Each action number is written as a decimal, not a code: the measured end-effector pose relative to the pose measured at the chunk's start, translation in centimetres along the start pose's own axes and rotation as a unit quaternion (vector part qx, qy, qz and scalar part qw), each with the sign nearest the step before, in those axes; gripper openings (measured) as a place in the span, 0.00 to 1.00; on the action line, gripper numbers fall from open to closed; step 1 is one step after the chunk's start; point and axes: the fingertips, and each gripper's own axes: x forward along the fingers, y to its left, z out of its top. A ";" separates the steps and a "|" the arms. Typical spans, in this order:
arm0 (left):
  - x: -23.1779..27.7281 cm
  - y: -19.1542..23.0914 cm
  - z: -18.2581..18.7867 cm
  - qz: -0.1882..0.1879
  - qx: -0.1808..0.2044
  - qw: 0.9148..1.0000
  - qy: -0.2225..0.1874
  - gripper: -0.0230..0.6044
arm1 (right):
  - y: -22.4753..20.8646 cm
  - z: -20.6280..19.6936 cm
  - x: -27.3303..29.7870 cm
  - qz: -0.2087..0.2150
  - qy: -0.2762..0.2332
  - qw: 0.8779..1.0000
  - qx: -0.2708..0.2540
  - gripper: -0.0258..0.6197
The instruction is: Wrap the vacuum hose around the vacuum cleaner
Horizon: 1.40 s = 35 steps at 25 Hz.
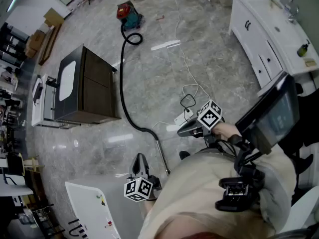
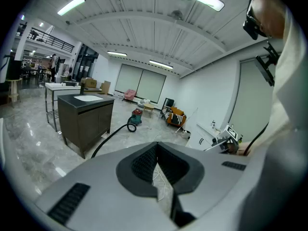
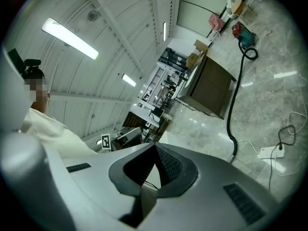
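I'm holding left gripper and right gripper jaws closed, empty. One vacuum cleaner, one hose, one vanity cabinet sitting on marble showroom floor.

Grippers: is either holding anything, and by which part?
Nothing is held. The left gripper and right gripper are both shut and empty; the vacuum hose lies untouched on the floor.

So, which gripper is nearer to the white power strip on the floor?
Right. The right gripper hangs just beside the power strip; the left gripper is well off, beyond the metal wand.
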 end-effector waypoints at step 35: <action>1.9 11.3 -1.0 0.024 0.058 0.995 0.080 0.04 | -1.1 7.0 11.5 0.066 -0.068 0.992 0.088 0.04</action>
